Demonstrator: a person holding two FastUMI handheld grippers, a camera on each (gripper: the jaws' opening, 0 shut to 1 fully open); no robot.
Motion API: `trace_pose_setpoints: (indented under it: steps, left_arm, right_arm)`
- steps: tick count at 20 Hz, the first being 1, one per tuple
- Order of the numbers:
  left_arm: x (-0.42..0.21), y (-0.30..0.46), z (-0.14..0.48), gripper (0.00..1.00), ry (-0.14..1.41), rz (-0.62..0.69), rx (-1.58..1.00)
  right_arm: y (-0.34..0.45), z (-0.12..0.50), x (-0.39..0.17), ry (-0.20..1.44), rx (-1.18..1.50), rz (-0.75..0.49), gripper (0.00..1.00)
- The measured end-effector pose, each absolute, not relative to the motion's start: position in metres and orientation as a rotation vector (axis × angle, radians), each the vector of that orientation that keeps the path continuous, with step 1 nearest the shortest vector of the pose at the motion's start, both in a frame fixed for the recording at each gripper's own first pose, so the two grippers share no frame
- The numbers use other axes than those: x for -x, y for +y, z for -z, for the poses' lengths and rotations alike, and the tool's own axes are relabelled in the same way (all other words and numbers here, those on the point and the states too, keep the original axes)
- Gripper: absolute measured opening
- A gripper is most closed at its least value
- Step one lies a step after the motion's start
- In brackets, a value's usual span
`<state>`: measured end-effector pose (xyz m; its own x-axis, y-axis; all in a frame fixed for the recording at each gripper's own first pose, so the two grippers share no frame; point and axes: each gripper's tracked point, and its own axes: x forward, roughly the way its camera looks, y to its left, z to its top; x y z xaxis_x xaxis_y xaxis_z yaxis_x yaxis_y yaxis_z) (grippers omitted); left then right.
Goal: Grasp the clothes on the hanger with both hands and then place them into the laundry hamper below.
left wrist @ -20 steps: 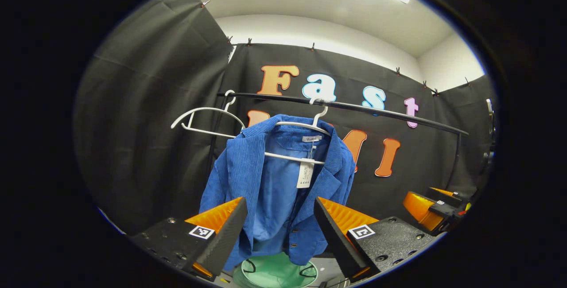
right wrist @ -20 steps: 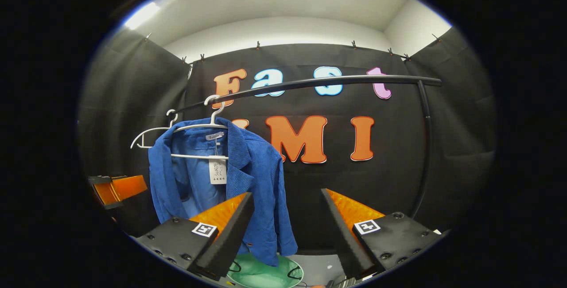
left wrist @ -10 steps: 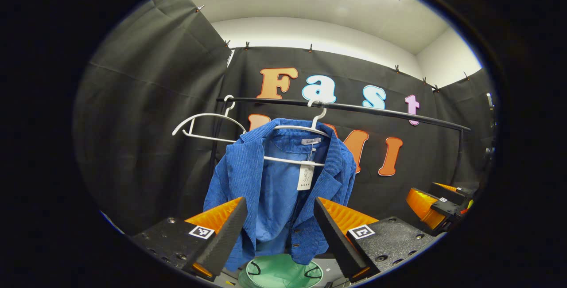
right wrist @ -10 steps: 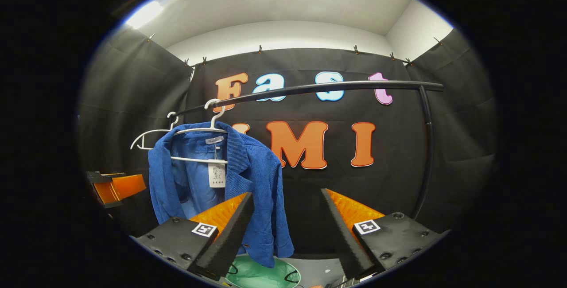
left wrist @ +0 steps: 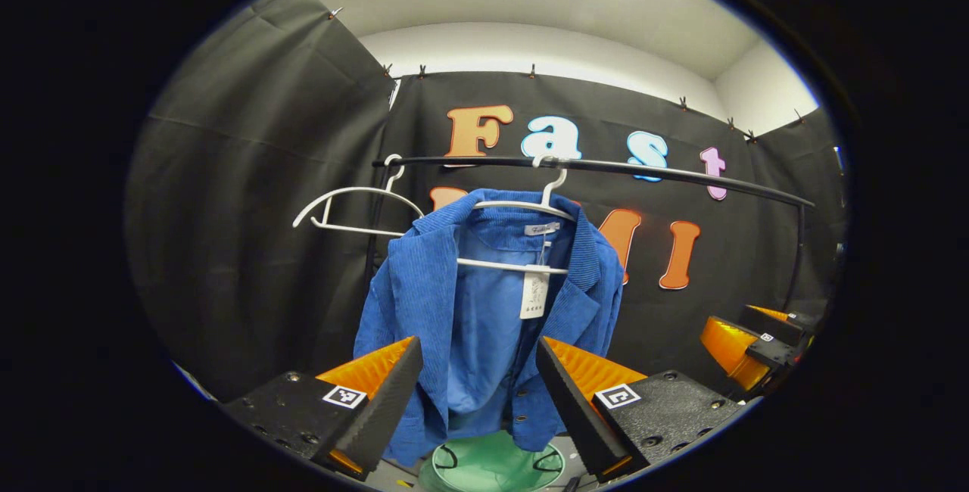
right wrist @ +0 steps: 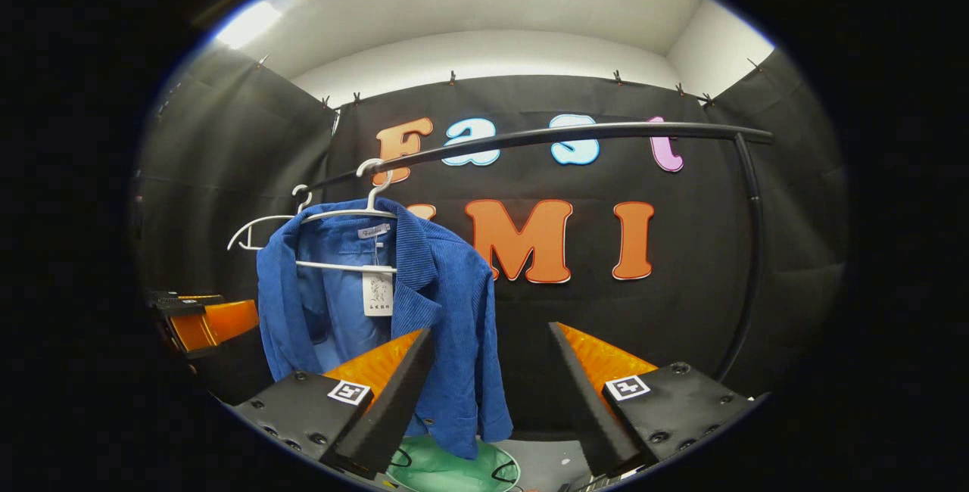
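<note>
Left gripper view: my left claw (left wrist: pixel 478 382) gapes (right claw (right wrist: pixel 490 375) too); jacket (left wrist: pixel 484 310) unhooked yet, hamper (left wrist: pixel 496 465) waiting.

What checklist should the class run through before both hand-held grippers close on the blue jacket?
1. Left hand-held gripper open: ok, fingers spread with nothing between them.
2. Right hand-held gripper open: ok.
3. Blue jacket on its white hanger, hooked over the black rail: ok.
4. Left gripper lined up with the jacket: ok, cloth shows between its fingers, farther off.
5. Right gripper lined up: not ok, the jacket hangs left of its gap.
6. Green hamper under the jacket: ok; its depth, cannot tell.
</note>
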<state>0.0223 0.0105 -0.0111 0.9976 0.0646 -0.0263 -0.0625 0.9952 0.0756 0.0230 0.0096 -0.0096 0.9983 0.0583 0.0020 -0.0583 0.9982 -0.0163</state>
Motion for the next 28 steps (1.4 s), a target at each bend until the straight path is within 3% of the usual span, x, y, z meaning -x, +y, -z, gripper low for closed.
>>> trace_pose_setpoints:
  steps: [8, 13, 17, 18, 28]
  left_arm:
    - [-0.064, 0.046, 0.019, 0.92, 0.051, -0.094, -0.098]
    - [-0.086, 0.058, 0.030, 0.98, 0.070, -0.085, -0.086]
    - [-0.104, 0.073, 0.036, 0.92, 0.085, -0.086, -0.078]
    - [-0.107, 0.076, 0.038, 0.98, 0.091, -0.082, -0.079]
    - [-0.155, 0.094, 0.059, 0.96, 0.135, -0.023, -0.082]
  right_arm:
    - [0.042, 0.022, -0.052, 0.031, 0.019, -0.079, 0.94]
    - [0.062, 0.031, -0.067, 0.052, 0.021, -0.089, 0.94]
    - [0.075, 0.035, -0.081, 0.058, 0.026, -0.088, 0.94]
    - [0.078, 0.037, -0.085, 0.062, 0.026, -0.086, 0.94]
    - [0.107, 0.060, -0.131, 0.078, 0.032, -0.059, 0.94]
